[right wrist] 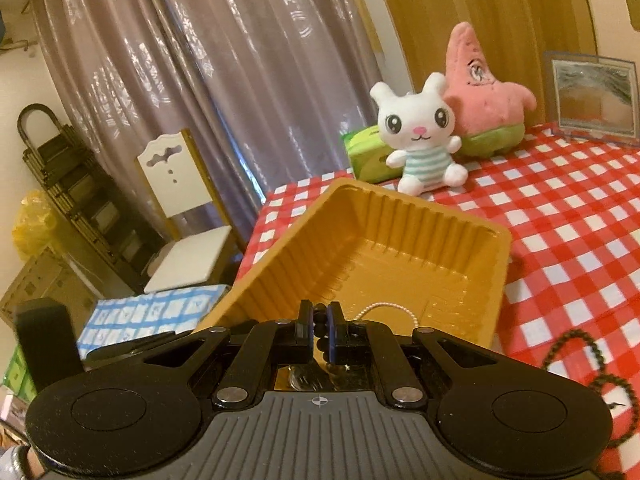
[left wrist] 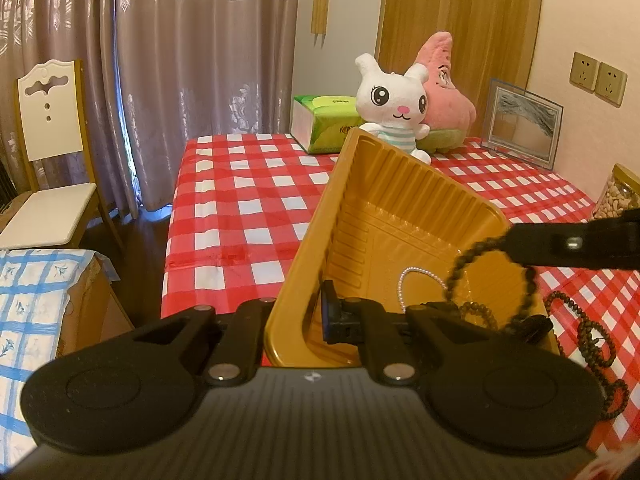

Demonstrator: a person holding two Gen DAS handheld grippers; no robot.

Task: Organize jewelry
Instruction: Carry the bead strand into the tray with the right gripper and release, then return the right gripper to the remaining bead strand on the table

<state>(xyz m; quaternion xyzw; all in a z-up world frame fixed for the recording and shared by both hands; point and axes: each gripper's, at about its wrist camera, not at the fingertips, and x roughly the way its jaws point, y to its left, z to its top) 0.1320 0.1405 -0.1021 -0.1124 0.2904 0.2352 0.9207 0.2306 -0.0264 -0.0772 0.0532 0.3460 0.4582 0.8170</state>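
Observation:
A gold plastic tray (left wrist: pixel 404 204) sits tilted on the red checked table. My left gripper (left wrist: pixel 298 320) is shut on the tray's near wall, one finger inside and one outside. A white pearl strand (left wrist: pixel 416 280) lies in the tray. My right gripper (right wrist: pixel 319 330) is shut on a dark bead bracelet (right wrist: pixel 319 328) and holds it over the tray (right wrist: pixel 384 236). In the left wrist view the right gripper's finger (left wrist: pixel 560 244) comes in from the right with the bracelet loop (left wrist: pixel 464 264) hanging into the tray. More dark bead strands (left wrist: pixel 592 336) lie on the cloth to the right.
A white rabbit plush (left wrist: pixel 394 108), a pink star plush (left wrist: pixel 444 80), a green tissue pack (left wrist: pixel 324 120) and a picture frame (left wrist: pixel 520 124) stand at the table's back. A jar (left wrist: pixel 620 196) is at the right. A white chair (left wrist: pixel 48 160) stands left of the table.

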